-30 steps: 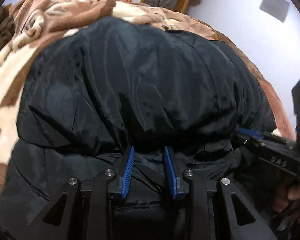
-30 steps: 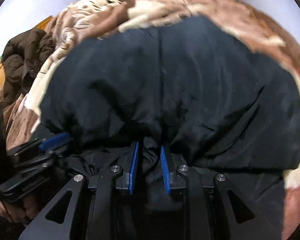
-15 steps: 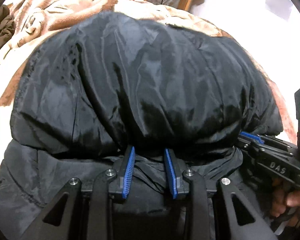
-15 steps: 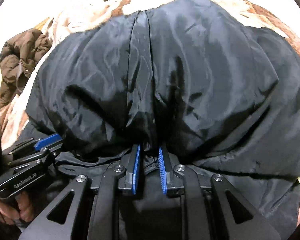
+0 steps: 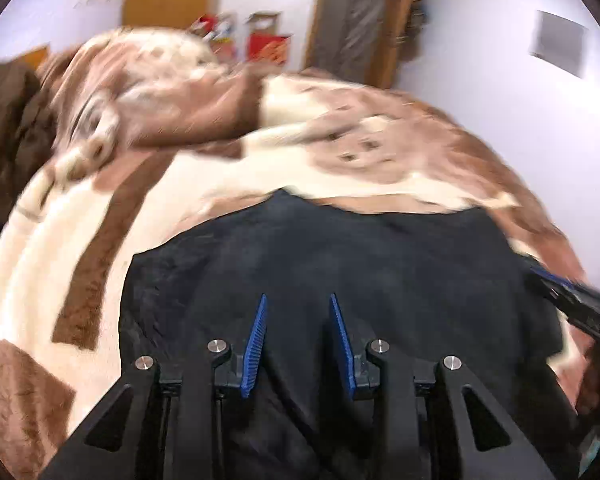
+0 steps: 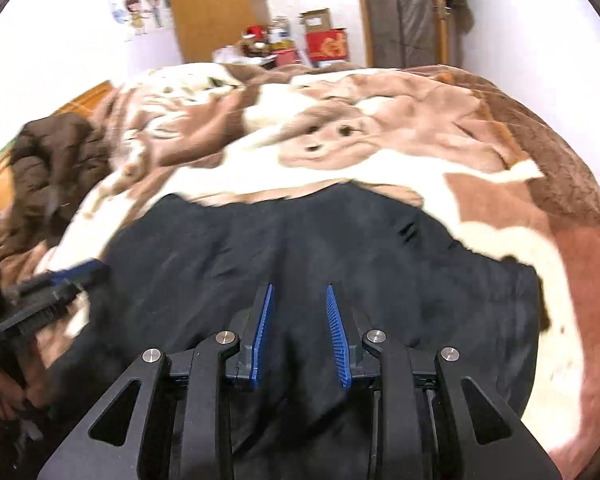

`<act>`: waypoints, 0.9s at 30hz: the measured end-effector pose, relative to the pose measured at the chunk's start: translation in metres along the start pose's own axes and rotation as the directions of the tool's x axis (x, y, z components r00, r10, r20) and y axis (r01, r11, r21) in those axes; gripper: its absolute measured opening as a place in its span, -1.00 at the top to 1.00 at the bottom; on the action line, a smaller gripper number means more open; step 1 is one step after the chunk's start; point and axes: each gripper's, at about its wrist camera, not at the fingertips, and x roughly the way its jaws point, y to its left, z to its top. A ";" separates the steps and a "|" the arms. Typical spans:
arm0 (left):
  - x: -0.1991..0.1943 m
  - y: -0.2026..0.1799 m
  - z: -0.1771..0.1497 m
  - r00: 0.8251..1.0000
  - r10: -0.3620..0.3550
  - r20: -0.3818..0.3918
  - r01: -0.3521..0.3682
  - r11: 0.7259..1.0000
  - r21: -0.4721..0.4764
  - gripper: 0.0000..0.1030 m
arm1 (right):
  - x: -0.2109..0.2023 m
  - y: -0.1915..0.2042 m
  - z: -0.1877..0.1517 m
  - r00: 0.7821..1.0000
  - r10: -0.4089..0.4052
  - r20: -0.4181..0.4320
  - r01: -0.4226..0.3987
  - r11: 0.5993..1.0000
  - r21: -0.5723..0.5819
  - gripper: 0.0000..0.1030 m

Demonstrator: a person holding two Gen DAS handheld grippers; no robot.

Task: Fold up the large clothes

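Note:
A large black padded jacket [image 5: 340, 264] lies flat on a brown and cream blanket [image 5: 100, 232]; it also shows in the right wrist view [image 6: 300, 248]. My left gripper [image 5: 298, 300] is open above the jacket's near edge, nothing between its blue pads. My right gripper [image 6: 298, 292] is open the same way over the jacket. Each gripper shows at the edge of the other's view: the right one at the jacket's right side [image 5: 572, 300], the left one at its left side [image 6: 52, 288].
A brown coat [image 6: 56, 160] lies heaped on the bed's left side, also in the left wrist view [image 5: 4, 128]. Beyond the bed are red boxes [image 6: 326, 42], a wooden door [image 6: 212, 4] and white walls. The blanket [image 6: 500, 160] stretches far and right of the jacket.
Both grippers held a raised fold of the jacket earlier. Now both have opened and let go, and the jacket lies flat and folded over. Both views are blurred by motion.

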 end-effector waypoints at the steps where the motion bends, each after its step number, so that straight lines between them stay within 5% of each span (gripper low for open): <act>1: 0.014 0.007 -0.003 1.000 0.006 -0.030 -0.007 1.000 -0.027 0.35 | 0.015 -0.011 -0.002 0.999 -0.030 -0.035 0.031 0.999 0.031 0.46; 4: 0.040 0.015 -0.020 0.998 -0.018 -0.061 0.015 0.999 -0.047 0.35 | 0.044 -0.031 -0.018 0.997 -0.020 -0.070 0.025 0.997 0.073 0.45; 9: 0.021 0.008 -0.026 0.998 -0.022 -0.051 0.020 0.999 -0.039 0.35 | 0.035 -0.031 -0.018 0.998 -0.026 -0.063 0.030 0.998 0.064 0.45; 15: 0.009 0.004 0.027 0.998 -0.021 0.051 0.021 1.000 0.012 0.35 | 0.012 -0.016 0.029 0.999 0.015 0.051 -0.017 0.999 0.039 0.41; 20: 0.059 -0.003 0.049 1.000 0.014 -0.001 -0.014 0.999 0.040 0.35 | 0.062 -0.016 0.050 1.000 -0.010 -0.020 0.010 1.000 0.007 0.41; 23: 0.087 0.000 0.036 0.999 0.036 -0.037 -0.034 0.998 0.048 0.31 | 0.097 -0.032 0.036 0.995 -0.063 -0.084 0.064 0.998 0.010 0.39; 27: 0.094 -0.002 0.022 0.999 0.039 0.005 -0.039 0.998 0.040 0.30 | 0.109 -0.053 0.016 0.998 -0.026 -0.055 0.029 0.997 0.064 0.40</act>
